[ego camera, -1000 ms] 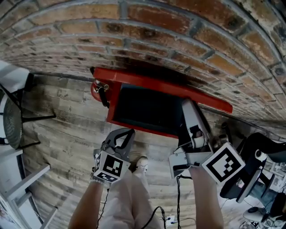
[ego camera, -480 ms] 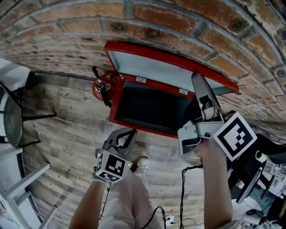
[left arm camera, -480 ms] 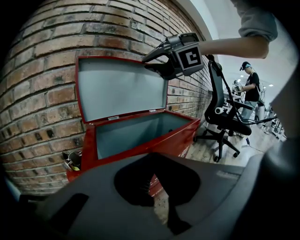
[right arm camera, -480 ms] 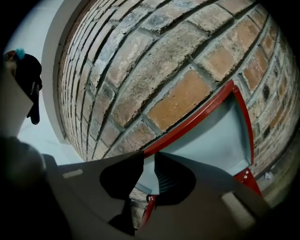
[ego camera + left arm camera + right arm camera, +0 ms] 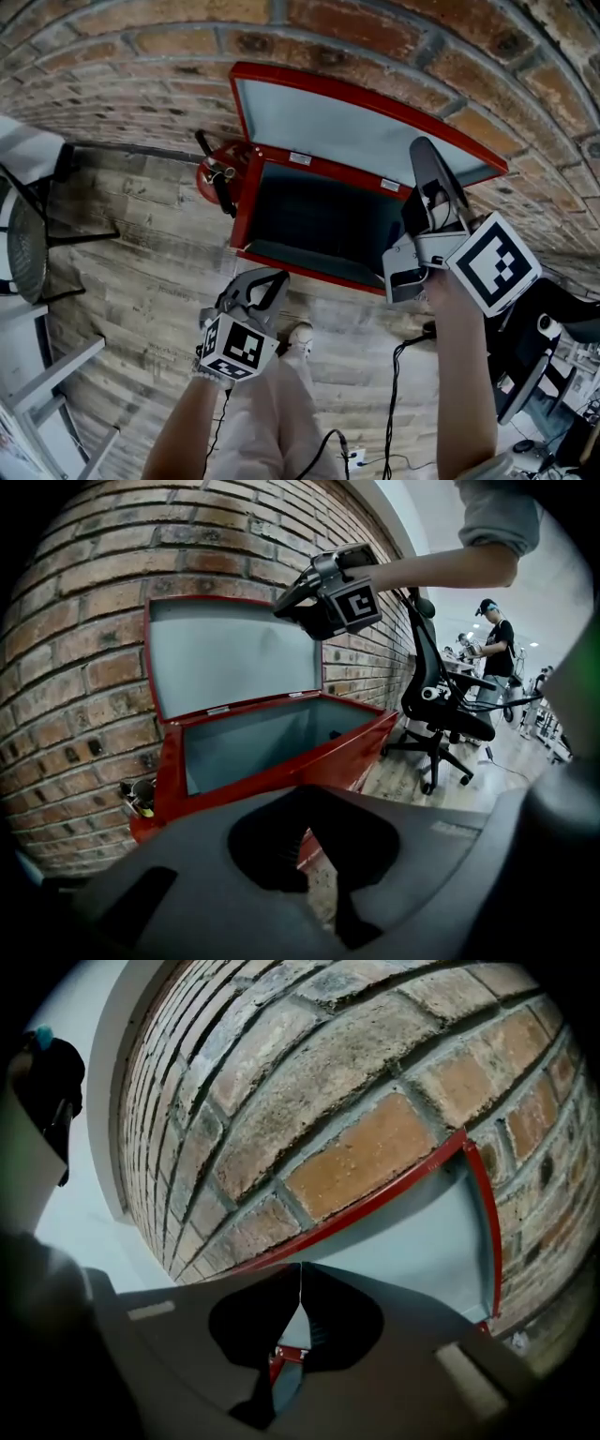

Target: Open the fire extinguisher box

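Note:
The red fire extinguisher box point(image 5: 309, 267) stands on the wooden floor against the brick wall. Its lid point(image 5: 328, 122) is up, grey inner side showing, leaning back toward the bricks. The dark inside looks empty. My right gripper point(image 5: 421, 148) is at the lid's upper right edge; its jaws have just been closing and are now shut with nothing between them. In the right gripper view its tips point(image 5: 300, 1274) meet in front of the lid point(image 5: 412, 1232). My left gripper point(image 5: 275, 277) hangs shut in front of the box, above my legs, holding nothing. The left gripper view shows the box point(image 5: 281, 766) and the right gripper point(image 5: 281, 607).
A red extinguisher point(image 5: 214, 173) with a black hose stands at the box's left end. A black office chair point(image 5: 539, 347) is to the right, a black cable point(image 5: 394, 403) lies on the floor, and dark furniture point(image 5: 23, 253) stands at the left. A person point(image 5: 492, 639) is far behind.
The lid has swung from edge-on over the box up toward the wall. My right gripper went up with it and shut its jaws. The left gripper stayed where it was.

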`<state>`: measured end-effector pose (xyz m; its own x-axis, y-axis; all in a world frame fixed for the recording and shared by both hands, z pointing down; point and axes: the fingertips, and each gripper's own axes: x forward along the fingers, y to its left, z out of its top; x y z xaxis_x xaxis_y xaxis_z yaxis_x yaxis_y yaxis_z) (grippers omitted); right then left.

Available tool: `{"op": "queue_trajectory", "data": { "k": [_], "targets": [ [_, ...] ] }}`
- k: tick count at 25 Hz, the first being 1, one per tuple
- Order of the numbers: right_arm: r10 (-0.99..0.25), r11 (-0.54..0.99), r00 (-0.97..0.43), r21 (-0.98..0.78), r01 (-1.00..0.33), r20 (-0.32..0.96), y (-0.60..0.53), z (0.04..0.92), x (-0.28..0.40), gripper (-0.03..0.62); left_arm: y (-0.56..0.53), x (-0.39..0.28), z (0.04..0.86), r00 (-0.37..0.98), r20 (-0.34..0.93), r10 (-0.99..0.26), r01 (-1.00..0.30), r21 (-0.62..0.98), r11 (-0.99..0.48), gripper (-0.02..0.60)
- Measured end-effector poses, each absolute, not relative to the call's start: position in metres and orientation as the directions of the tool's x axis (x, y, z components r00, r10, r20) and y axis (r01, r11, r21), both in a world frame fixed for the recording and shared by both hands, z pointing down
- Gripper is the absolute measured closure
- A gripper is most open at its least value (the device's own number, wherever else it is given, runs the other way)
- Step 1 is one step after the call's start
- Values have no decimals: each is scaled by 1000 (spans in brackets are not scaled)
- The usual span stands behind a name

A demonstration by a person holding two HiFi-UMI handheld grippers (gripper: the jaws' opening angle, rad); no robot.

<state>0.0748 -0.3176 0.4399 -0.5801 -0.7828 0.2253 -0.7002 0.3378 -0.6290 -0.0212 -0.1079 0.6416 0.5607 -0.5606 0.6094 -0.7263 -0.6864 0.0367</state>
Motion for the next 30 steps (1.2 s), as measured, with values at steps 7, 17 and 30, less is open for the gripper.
{"op": "queue_trajectory", "data": {
  "k": [7, 17, 30],
  "targets": [
    [-666, 404, -667, -590, -699, 333, -271, 488, 64, 546, -100, -22, 646, 558, 609, -563, -738, 53, -673, 581],
    [-275, 711, -772, -419, -565, 573, -169, 572, 33, 468, -94, -23, 648, 564, 606, -561, -734, 57, -676, 581],
    [189, 864, -677, -448, -228, 711, -67, 630, 16, 461, -63, -23, 660, 578, 621, -529, -715, 74, -695, 581]
  ]
}}
